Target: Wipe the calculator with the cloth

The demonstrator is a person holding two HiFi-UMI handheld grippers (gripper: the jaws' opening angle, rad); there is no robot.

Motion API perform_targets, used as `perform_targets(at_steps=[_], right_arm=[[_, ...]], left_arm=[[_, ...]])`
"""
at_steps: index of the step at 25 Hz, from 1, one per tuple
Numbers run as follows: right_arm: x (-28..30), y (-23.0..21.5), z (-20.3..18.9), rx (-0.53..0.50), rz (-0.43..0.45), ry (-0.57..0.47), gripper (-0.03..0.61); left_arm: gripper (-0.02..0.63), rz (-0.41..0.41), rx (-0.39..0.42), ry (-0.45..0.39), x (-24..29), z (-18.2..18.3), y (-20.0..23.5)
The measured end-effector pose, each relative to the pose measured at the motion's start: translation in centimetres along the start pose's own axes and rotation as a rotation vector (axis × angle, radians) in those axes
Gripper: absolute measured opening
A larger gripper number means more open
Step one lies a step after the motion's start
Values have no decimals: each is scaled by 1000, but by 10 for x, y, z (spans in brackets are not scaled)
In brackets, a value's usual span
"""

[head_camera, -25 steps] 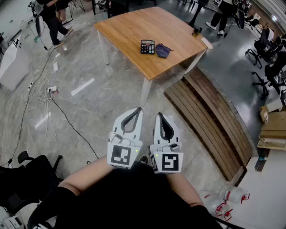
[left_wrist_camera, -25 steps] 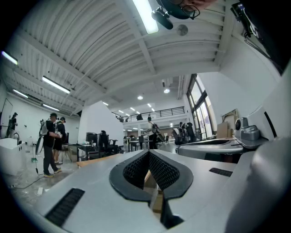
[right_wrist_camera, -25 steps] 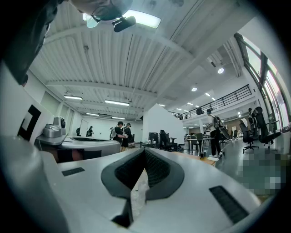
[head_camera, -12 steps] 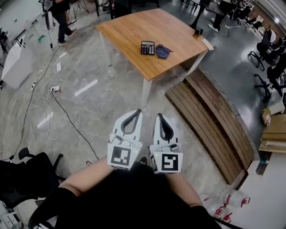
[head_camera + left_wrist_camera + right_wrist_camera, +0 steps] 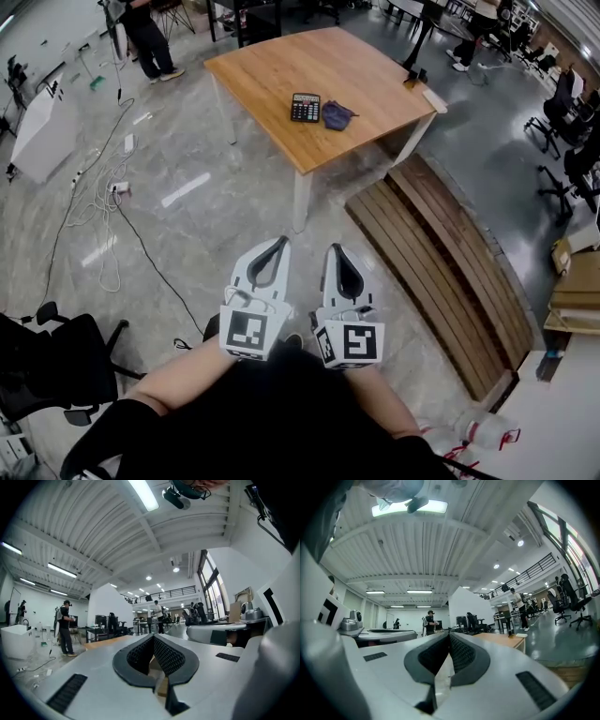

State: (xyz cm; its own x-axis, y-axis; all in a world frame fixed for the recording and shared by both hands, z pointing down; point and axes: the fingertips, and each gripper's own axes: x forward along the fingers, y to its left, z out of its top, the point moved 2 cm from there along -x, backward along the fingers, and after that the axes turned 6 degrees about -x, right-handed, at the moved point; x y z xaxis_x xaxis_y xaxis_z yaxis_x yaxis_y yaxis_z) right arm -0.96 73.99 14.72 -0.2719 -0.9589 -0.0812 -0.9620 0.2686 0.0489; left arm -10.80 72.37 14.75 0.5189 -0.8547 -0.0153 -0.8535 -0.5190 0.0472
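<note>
A black calculator (image 5: 305,107) lies on the wooden table (image 5: 281,66) far ahead in the head view, with a crumpled dark blue cloth (image 5: 336,114) just to its right. My left gripper (image 5: 282,240) and right gripper (image 5: 331,247) are held side by side close to the body, over the floor and well short of the table. Both are shut and hold nothing. The left gripper view shows shut jaws (image 5: 153,637) pointing level across the room. In the right gripper view the shut jaws (image 5: 449,635) have the table edge (image 5: 506,639) to their right.
A stack of wooden planks (image 5: 441,262) lies on the floor right of the table. Cables (image 5: 94,206) trail over the floor at left, and a black office chair (image 5: 56,361) stands at lower left. A person (image 5: 150,33) stands beyond the table. Plastic bottles (image 5: 483,427) lie at lower right.
Both grippers have moved forward toward the table, staying shut and side by side. The table, the calculator and the cloth keep their places.
</note>
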Motion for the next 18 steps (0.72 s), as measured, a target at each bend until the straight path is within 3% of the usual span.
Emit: perform_targets(at_steps=[7, 11, 18], right_arm=[[24, -16, -21, 29, 32, 45, 15], [58, -29, -47, 35, 58, 108, 15], [150, -48, -91, 25, 89, 202, 15]], left_arm=[[6, -48, -56, 19, 36, -15, 5], [6, -5, -54, 42, 82, -30, 39], [6, -35, -97, 89, 173, -63, 92]])
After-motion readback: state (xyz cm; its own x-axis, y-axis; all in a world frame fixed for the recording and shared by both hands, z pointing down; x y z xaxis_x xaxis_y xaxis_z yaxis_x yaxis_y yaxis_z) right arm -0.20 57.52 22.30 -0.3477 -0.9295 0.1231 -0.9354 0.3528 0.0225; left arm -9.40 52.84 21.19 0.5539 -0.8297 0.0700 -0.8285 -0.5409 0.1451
